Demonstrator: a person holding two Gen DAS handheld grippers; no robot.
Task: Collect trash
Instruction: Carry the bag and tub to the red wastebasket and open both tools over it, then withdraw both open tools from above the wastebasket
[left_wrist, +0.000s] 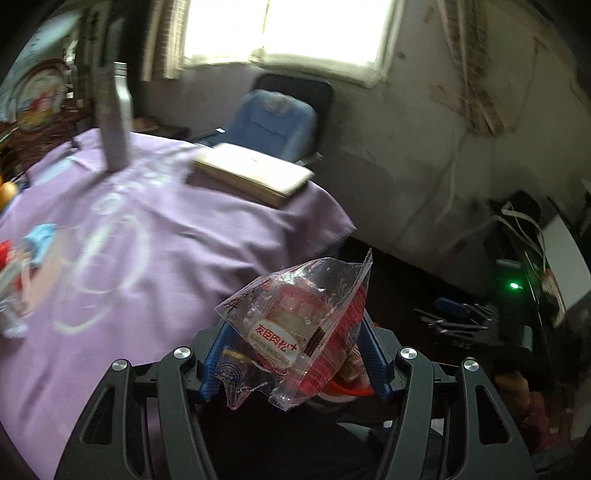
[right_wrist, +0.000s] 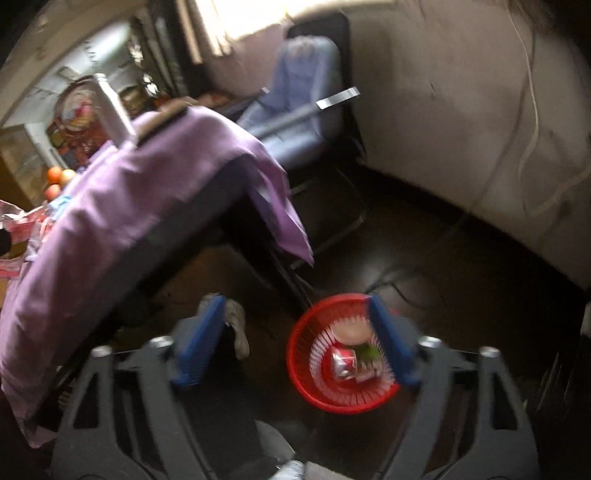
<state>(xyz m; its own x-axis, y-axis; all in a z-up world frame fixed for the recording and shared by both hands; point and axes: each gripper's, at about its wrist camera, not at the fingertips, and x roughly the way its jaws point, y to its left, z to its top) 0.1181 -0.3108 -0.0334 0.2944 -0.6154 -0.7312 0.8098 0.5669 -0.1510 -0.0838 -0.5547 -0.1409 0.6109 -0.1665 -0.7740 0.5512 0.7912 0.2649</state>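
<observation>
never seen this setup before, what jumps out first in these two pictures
The crinkled clear and red snack wrapper stands out first, clamped in the left gripper just past the edge of the purple tablecloth. Next is the bright red basket on the dark floor, already holding some trash, seen between the fingers of the open, empty right gripper.

A bottle (left_wrist: 115, 118) and a book (left_wrist: 255, 177) stand on the table (left_wrist: 155, 236), the book right of the bottle. A chair (left_wrist: 273, 122) sits behind the table. The basket (right_wrist: 314, 391) is on the floor right of the table, wrappers (right_wrist: 345, 363) inside.
</observation>
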